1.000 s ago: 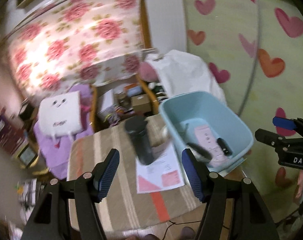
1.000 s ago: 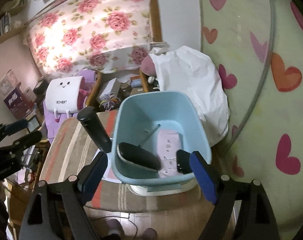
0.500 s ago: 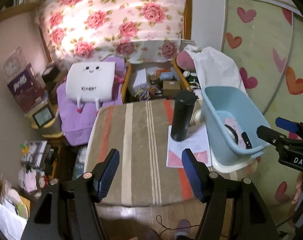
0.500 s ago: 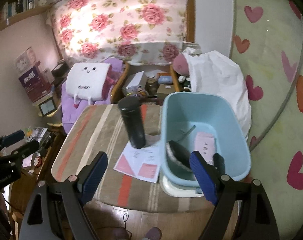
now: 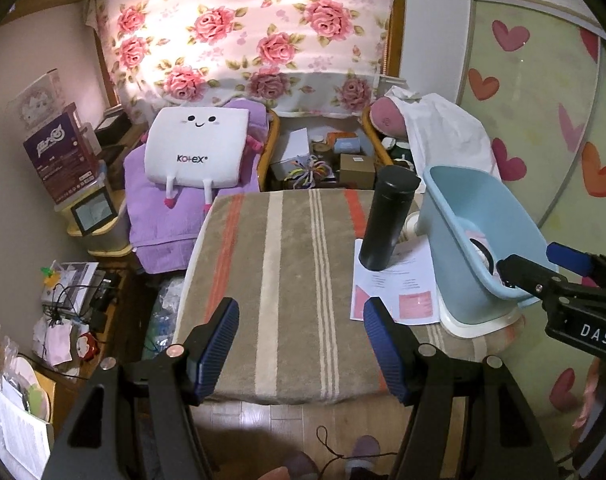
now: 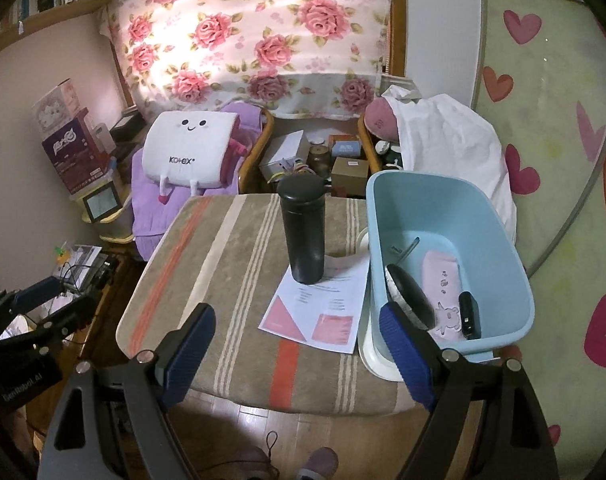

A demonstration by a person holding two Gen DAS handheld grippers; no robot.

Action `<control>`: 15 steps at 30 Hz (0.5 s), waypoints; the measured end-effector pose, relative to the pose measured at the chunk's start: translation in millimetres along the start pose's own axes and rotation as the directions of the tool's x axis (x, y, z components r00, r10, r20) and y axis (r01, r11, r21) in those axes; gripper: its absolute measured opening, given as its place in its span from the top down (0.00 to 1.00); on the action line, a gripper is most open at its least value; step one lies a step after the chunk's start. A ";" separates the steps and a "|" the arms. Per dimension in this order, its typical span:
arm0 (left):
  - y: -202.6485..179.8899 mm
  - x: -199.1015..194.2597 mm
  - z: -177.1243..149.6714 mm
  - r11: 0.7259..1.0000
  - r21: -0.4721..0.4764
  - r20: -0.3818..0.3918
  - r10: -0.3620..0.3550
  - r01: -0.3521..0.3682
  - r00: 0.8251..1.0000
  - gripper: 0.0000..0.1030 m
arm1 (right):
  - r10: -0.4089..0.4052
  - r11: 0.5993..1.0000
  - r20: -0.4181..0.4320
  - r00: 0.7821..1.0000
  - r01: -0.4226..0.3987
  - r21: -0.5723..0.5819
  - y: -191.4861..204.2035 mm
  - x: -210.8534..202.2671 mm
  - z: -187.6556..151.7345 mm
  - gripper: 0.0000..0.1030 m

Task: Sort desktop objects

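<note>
The flask (image 6: 304, 232) stands upright on the striped table (image 6: 231, 280), its base on the top edge of a printed sheet (image 6: 319, 308), just left of the blue bin (image 6: 499, 240). The right gripper (image 6: 299, 354) hovers at the table's near edge with its jaws spread wide and nothing between them; its right finger overlaps the bin's near corner in view. The left gripper (image 5: 302, 352) is likewise wide open and empty, held over the near middle of the table (image 5: 287, 280), well apart from the flask (image 5: 387, 220) and sheet (image 5: 395, 288) to its right. In the bin lie a pink case (image 6: 443, 292), a dark oval item (image 6: 409, 296), a small black device (image 6: 469, 314) and a pen (image 6: 409, 248). The bin (image 5: 463, 200) sits on a white tray (image 6: 373, 352). Behind the table, a white Kotex pillow (image 5: 197, 148) rests on a purple blanket (image 5: 151, 208).
</note>
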State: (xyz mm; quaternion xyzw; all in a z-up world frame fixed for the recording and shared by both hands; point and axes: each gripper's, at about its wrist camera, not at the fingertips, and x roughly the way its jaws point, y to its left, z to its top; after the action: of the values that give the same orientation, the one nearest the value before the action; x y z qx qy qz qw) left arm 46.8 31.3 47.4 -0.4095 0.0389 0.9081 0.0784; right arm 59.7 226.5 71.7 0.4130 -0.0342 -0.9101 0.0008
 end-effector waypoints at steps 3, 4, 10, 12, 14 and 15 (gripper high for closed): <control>2.1 1.5 -0.9 1.000 0.001 -0.002 0.002 -0.002 1.000 0.33 | 0.001 1.000 -0.007 1.000 -0.001 0.009 0.6 4.8 -0.3 0.15; 2.7 2.2 -1.2 1.000 0.002 -0.003 0.004 -0.004 1.000 0.33 | 0.002 1.000 -0.010 1.000 -0.001 0.011 1.0 6.4 -0.5 0.15; 6.1 6.3 -2.9 1.000 -0.009 -0.012 0.010 -0.011 1.000 0.33 | 0.001 1.000 -0.009 1.000 -0.001 0.012 2.7 11.0 -4.4 0.15; 5.9 7.5 -3.4 1.000 -0.012 -0.016 0.013 -0.014 1.000 0.33 | 0.004 1.000 -0.016 1.000 -0.004 0.017 2.1 13.5 -6.7 0.15; 5.5 9.0 -4.0 1.000 -0.014 -0.021 0.016 -0.016 1.000 0.33 | 0.006 1.000 -0.022 1.000 -0.005 0.021 1.6 15.4 -8.7 0.15; 5.0 9.7 -4.1 1.000 -0.014 -0.023 0.015 -0.016 1.000 0.33 | 0.006 1.000 -0.024 1.000 -0.006 0.022 1.3 16.1 -9.6 0.15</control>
State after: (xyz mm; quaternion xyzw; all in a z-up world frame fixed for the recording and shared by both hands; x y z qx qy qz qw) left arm 42.7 26.9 37.4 -0.4201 0.0363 0.9042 0.0679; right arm 56.2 224.1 53.4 0.4238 -0.0455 -0.9046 -0.0007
